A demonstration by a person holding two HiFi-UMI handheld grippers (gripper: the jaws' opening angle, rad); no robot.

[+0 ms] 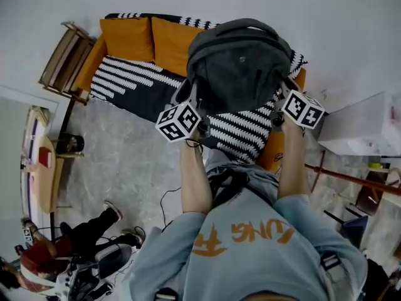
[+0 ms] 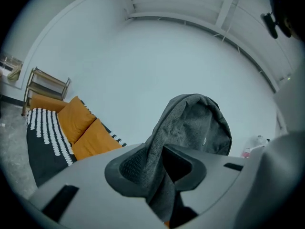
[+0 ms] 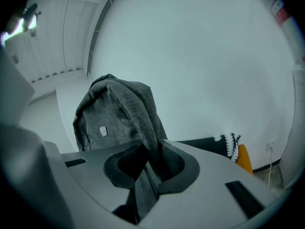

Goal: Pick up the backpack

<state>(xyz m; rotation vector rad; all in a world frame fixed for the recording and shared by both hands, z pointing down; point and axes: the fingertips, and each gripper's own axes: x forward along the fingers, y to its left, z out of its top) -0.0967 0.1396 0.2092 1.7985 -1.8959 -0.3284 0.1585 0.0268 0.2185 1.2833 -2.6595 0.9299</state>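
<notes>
Head view: backpack (image 1: 241,64) up at 12 o'clock, over sofa (image 1: 125,83). Left gripper (image 1: 193,102) and right gripper (image 1: 282,102) each pinch thin fabric. Risk: fabric slips under the load and the bag drops.

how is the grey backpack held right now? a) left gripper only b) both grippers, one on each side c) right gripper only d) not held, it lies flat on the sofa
b: the left gripper and the right gripper each have their jaws pinched on grey fabric of the backpack, one at each side of it.
</notes>
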